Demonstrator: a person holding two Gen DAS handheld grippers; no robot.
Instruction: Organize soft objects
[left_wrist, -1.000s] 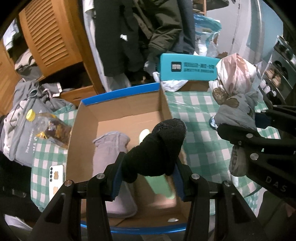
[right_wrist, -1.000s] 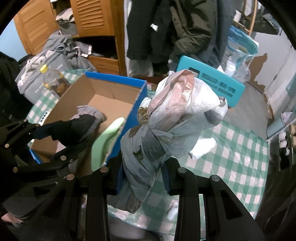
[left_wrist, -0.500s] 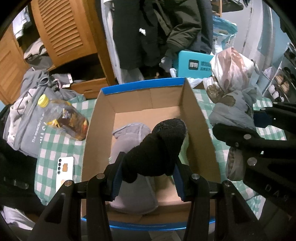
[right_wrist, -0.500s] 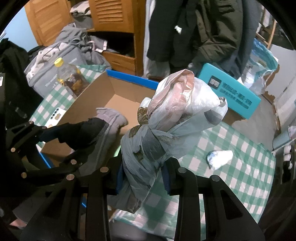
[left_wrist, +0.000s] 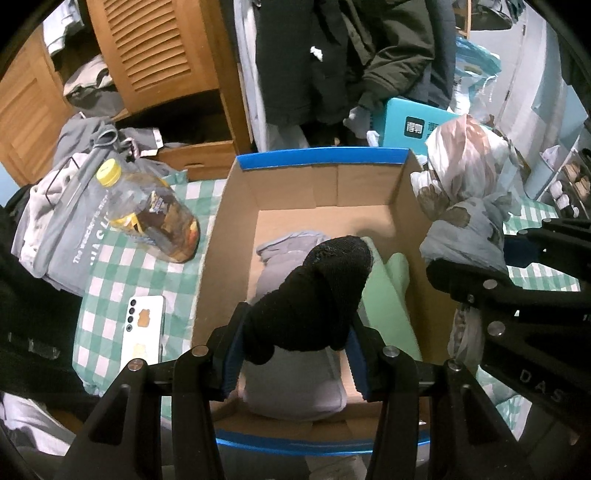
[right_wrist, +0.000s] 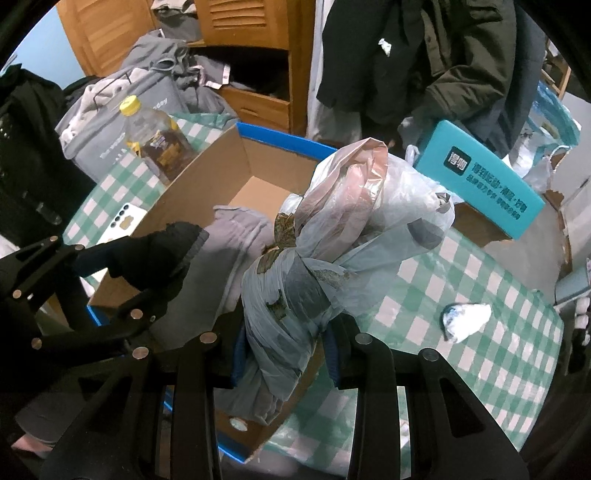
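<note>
Left wrist view: the left gripper (left_wrist: 295, 354) squeezes a soft black sock (left_wrist: 314, 295) at centre frame above the box (left_wrist: 236, 229); the right gripper (right_wrist: 284, 350) clamps a light, crinkly bag bundle (right_wrist: 332, 251) at its knot.

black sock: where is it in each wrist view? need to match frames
Left wrist: black sock at centre-bottom, clamped in the left tongs, over the box.
Right wrist: at left-middle, held from the left edge, beside the bagged bundle.
Shared landmark: yellow-capped bottle, left of the box in both.
</note>
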